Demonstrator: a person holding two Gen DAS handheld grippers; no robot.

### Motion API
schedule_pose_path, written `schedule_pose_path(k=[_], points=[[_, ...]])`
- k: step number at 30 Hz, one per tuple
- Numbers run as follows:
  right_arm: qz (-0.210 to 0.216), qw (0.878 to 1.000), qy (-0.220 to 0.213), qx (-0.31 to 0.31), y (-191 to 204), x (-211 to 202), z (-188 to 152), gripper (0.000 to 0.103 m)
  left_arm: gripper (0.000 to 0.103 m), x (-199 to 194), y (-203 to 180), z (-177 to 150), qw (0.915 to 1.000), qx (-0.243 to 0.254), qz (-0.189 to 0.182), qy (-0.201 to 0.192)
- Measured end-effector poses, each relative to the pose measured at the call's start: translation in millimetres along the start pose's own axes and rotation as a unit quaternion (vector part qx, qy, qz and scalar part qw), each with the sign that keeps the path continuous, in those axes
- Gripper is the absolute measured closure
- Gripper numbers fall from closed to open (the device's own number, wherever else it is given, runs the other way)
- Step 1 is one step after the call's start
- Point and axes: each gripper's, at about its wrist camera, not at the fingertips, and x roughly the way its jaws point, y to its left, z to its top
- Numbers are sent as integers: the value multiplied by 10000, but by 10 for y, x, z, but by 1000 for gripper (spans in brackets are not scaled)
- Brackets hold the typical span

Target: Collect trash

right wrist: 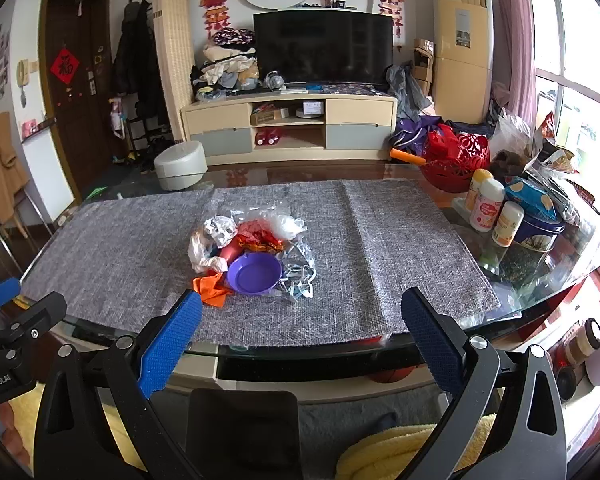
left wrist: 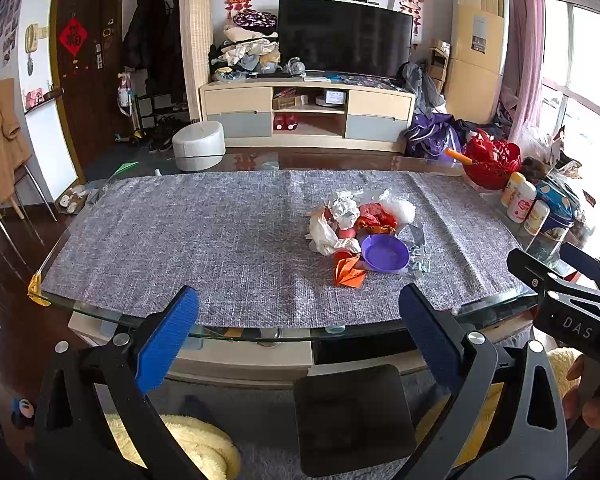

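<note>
A heap of trash point(left wrist: 360, 220) point(right wrist: 252, 236) lies on the grey table mat point(left wrist: 180, 240) point(right wrist: 380, 248): crumpled white paper point(left wrist: 346, 210) point(right wrist: 219, 230), red and orange wrappers, clear plastic, a folded orange paper point(left wrist: 348, 272) point(right wrist: 212, 286) and a purple plastic bowl point(left wrist: 384, 253) point(right wrist: 254, 273). My left gripper point(left wrist: 298, 332) hovers open at the table's near edge, left of the heap. My right gripper point(right wrist: 300, 336) is open too, at the near edge, just right of the heap. Both hold nothing.
A red basket point(left wrist: 490, 164) point(right wrist: 456, 164), several white bottles point(left wrist: 520, 202) point(right wrist: 486, 206) and a blue tin point(right wrist: 538, 228) crowd the table's right end. The glass table edge point(left wrist: 260, 330) runs just beyond the fingers. A TV stand and a white stool stand behind.
</note>
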Motion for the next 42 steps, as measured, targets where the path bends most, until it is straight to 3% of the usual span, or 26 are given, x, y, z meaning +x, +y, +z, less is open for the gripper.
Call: schedule_pose_path(k=[29,42], points=[[76,9999,89,87,-13,51,-11,3,8,13,-13,2,10000,5,-10,32],[142,9990,308,292,-156,319,-48,3,8,370,-55,-50,9992,100,-128,353]])
